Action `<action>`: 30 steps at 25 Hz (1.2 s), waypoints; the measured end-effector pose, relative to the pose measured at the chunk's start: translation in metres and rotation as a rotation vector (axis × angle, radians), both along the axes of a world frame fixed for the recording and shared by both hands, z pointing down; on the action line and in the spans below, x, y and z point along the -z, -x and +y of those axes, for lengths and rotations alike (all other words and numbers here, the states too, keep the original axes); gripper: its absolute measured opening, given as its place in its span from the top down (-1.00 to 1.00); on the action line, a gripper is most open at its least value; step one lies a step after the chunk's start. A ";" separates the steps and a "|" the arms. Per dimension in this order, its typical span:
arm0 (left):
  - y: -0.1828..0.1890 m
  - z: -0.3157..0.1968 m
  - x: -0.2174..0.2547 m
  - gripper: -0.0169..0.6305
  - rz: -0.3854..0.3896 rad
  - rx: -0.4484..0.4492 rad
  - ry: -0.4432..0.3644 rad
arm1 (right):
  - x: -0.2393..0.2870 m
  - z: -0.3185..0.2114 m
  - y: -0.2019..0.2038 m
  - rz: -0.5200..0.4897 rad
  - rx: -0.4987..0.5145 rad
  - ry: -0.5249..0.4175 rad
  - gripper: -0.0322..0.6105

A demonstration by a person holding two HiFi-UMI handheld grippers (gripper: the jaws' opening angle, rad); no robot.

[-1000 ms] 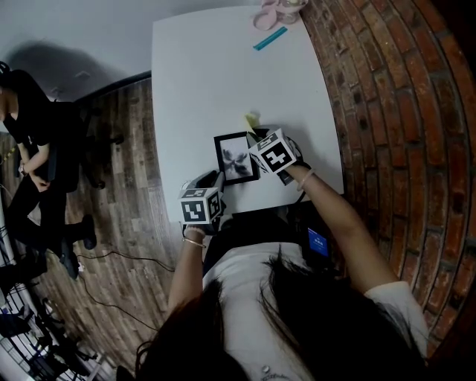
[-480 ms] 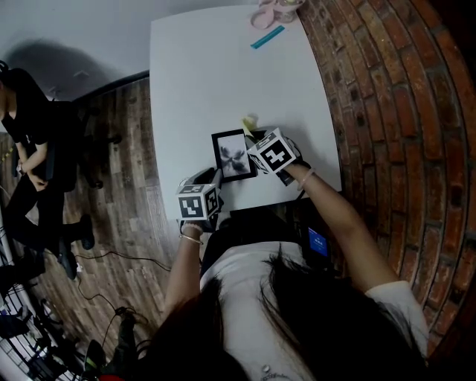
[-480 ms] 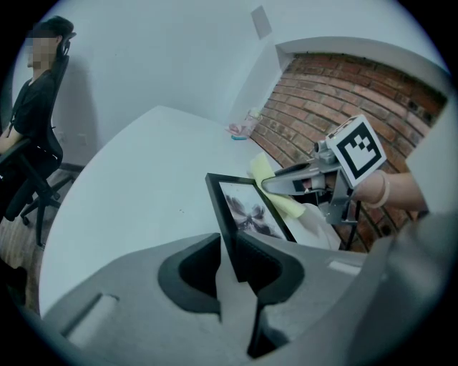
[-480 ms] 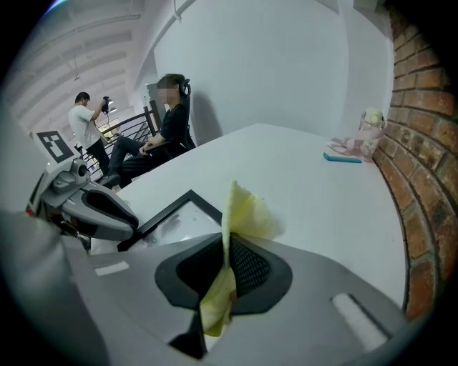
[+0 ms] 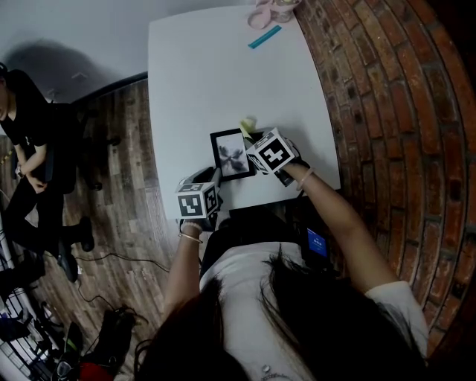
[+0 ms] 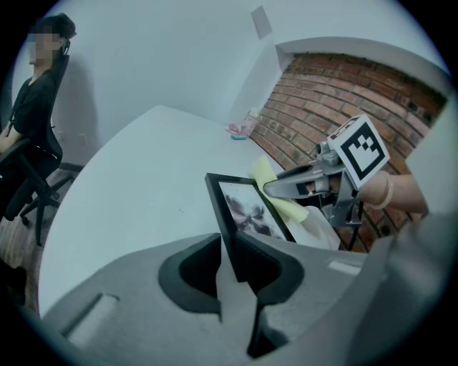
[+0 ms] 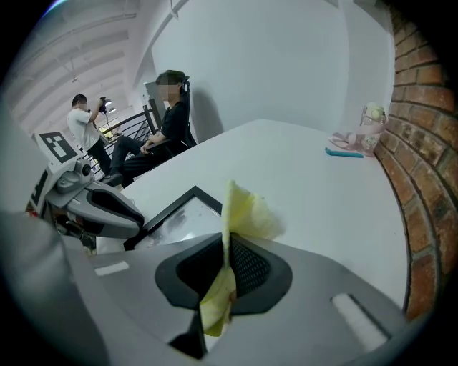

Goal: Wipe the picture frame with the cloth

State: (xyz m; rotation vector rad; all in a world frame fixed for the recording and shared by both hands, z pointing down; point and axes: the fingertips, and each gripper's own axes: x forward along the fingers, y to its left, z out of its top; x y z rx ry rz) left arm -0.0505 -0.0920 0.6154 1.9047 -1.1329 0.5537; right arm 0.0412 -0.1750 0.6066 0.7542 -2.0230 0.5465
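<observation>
A black picture frame (image 5: 231, 154) with a dark flower print lies near the front edge of the white table (image 5: 208, 74). My left gripper (image 5: 214, 181) is shut on the frame's near edge (image 6: 247, 214), the thin edge pinched between the pads. My right gripper (image 5: 251, 137) is shut on a yellow cloth (image 5: 247, 124), which sticks up past the jaws (image 7: 243, 214). The cloth (image 6: 275, 191) sits at the frame's far right corner, touching or just above it. In the right gripper view the frame (image 7: 175, 214) lies left of the cloth, with the left gripper (image 7: 93, 204) beyond it.
A pink cup (image 5: 274, 9) and a teal strip (image 5: 265, 36) sit at the table's far end. A brick wall (image 5: 387, 111) runs along the right side. A person in black (image 5: 30, 149) sits left of the table, on the wooden floor side.
Both grippers keep their hold. The yellow cloth has slid slightly nearer the frame's top corner; the rest is a small shift of the head view.
</observation>
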 end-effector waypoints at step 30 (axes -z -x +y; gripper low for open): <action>0.000 -0.001 0.000 0.74 0.006 -0.003 0.003 | -0.001 0.033 -0.003 0.026 0.012 0.029 0.80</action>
